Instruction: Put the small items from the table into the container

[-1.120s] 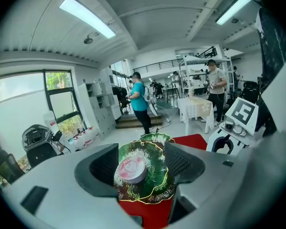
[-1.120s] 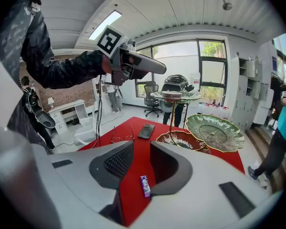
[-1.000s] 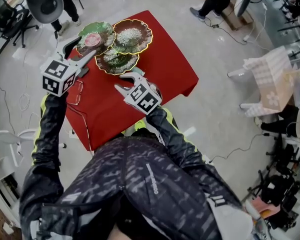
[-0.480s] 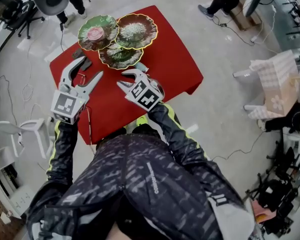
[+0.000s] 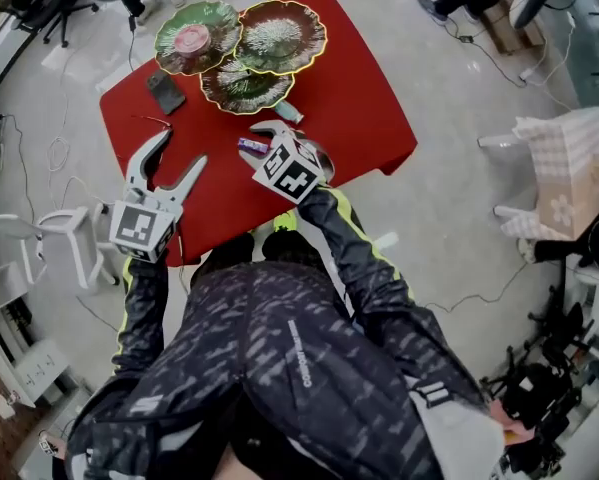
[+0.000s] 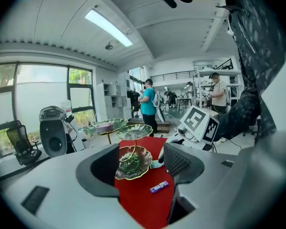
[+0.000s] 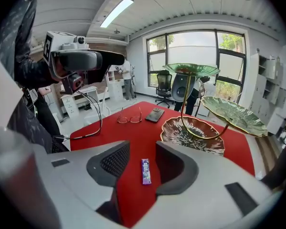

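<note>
A purple candy bar [image 7: 145, 171] lies flat on the red table [image 5: 359, 118], near my right gripper [image 5: 259, 140] in the head view [image 5: 251, 145]. In the right gripper view it sits between the jaws of my right gripper [image 7: 138, 159], which are opening, and the pads do not touch it. The container is a three-dish leaf stand [image 5: 244, 53] at the far side, with a pink round item [image 5: 191, 40] in its left green dish. My left gripper [image 5: 179, 151] hovers open and empty over the near left part of the table; its own view shows the candy bar [image 6: 159, 187] ahead.
A dark phone [image 5: 165, 92] and a pair of glasses [image 7: 130, 118] lie on the left part of the table. A small teal item [image 5: 289, 113] lies beside the lowest dish [image 7: 193, 132]. A cable [image 7: 92, 128] hangs over the left edge. People stand further off.
My left gripper drew back from the dish stand to the near left of the table and sank. My right gripper came down over the purple candy bar.
</note>
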`<move>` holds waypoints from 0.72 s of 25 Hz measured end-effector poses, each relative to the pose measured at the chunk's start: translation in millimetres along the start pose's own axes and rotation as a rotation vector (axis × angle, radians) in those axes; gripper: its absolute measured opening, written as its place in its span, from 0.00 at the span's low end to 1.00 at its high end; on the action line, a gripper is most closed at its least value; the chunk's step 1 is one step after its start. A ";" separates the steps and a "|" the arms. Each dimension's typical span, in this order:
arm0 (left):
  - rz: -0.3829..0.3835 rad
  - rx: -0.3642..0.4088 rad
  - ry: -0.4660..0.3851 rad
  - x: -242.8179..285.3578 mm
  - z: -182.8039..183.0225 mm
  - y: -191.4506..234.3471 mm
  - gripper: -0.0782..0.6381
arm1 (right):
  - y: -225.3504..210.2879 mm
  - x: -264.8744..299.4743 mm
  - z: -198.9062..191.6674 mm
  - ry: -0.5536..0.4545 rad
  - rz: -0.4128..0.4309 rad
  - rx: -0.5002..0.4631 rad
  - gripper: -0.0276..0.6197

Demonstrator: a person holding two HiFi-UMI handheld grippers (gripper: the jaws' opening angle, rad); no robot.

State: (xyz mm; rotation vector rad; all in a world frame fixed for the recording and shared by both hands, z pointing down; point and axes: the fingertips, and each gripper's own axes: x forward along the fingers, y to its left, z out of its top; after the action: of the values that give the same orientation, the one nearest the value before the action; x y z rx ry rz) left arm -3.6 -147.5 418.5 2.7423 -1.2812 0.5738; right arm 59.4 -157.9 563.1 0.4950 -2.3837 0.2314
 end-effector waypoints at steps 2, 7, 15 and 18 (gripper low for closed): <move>0.020 -0.008 0.019 -4.7 -9.8 0.5 0.51 | -1.0 8.5 -10.8 0.024 0.012 -0.011 0.29; 0.040 -0.028 0.008 -16.4 -21.2 -1.6 0.51 | -4.2 28.8 -36.6 0.080 0.034 -0.028 0.30; -0.020 -0.037 -0.029 -27.8 -27.2 -2.1 0.51 | -0.5 66.9 -77.2 0.217 0.051 -0.048 0.31; -0.042 -0.036 -0.044 -28.5 -28.9 2.5 0.51 | -4.1 79.0 -91.8 0.271 0.031 -0.058 0.31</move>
State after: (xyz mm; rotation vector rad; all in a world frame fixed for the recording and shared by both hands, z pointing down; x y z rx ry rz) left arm -31.0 -122.3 434.9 2.7605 -1.2272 0.4844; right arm 60.5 -157.5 684.3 0.3747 -2.1280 0.2276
